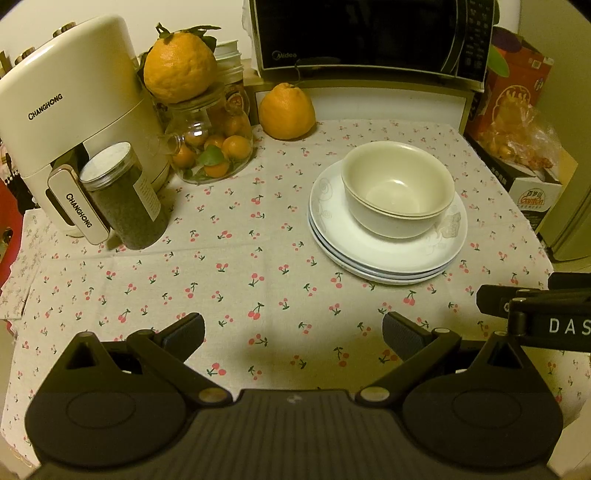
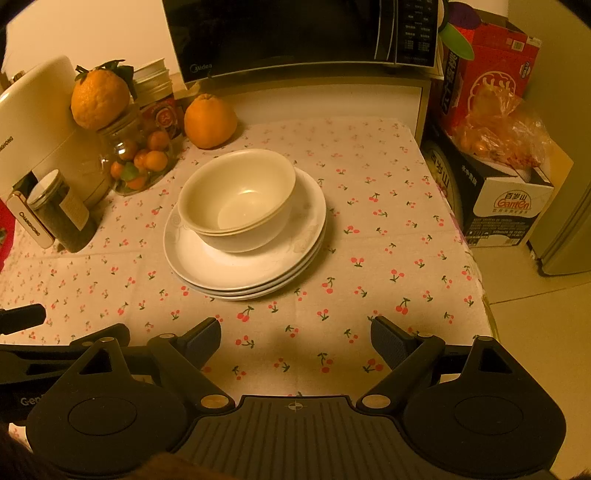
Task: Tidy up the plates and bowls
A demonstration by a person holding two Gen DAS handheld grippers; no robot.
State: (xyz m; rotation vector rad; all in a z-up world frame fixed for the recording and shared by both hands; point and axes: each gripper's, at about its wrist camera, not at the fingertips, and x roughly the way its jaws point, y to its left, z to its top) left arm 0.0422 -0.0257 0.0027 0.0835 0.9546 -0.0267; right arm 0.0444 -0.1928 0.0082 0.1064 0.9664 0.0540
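Observation:
Two nested cream bowls (image 1: 397,188) (image 2: 238,199) sit on a stack of three white plates (image 1: 384,254) (image 2: 236,273) on the cherry-print tablecloth. My left gripper (image 1: 293,332) is open and empty, low over the cloth, in front and to the left of the stack. My right gripper (image 2: 295,339) is open and empty, in front and slightly right of the stack. Part of the right gripper shows at the right edge of the left wrist view (image 1: 535,314). Neither gripper touches the dishes.
At the left stand a white Changhong appliance (image 1: 70,122), a dark-filled jar (image 1: 123,195) and a glass jar of small oranges (image 1: 210,144) with a large orange on top. Another orange (image 1: 286,110) and a microwave (image 1: 365,33) are behind. Boxes (image 2: 495,177) stand beyond the table's right edge (image 2: 476,266).

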